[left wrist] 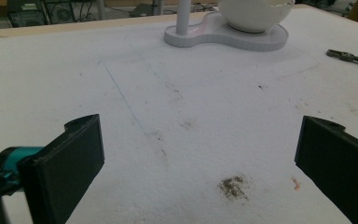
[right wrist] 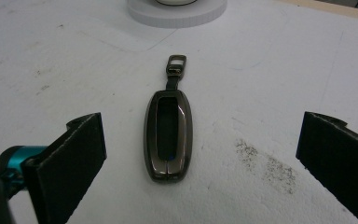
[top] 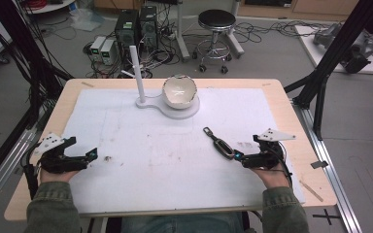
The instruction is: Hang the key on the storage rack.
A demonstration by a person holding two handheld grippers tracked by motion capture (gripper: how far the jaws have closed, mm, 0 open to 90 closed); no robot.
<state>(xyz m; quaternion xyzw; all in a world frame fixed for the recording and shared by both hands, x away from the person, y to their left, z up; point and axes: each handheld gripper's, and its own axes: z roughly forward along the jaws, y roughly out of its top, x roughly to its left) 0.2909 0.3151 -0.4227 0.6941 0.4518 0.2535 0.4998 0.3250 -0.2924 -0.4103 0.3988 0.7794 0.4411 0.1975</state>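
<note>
A dark key fob (right wrist: 168,135) is seen lying flat on the white mat (top: 175,160), right of centre, just ahead of the right gripper (top: 239,156). Its long axis is lined up with that gripper's line of sight: the rounded end is near, the strap and clasp (right wrist: 176,63) point far, towards the stand (top: 167,104). In the right gripper view the fob sits between the two wide-spread jaws, untouched by either. The right gripper is by far the nearer; a short forward reach would probably bring the jaws astride the fob's narrow width. The left gripper (top: 91,156) rests at the near left, well apart from the fob, jaws also wide and nothing held. On the stand's round base a white bowl (top: 179,91) with a broken rim is set beside an upright post (top: 137,73); what it contains cannot be told.
</note>
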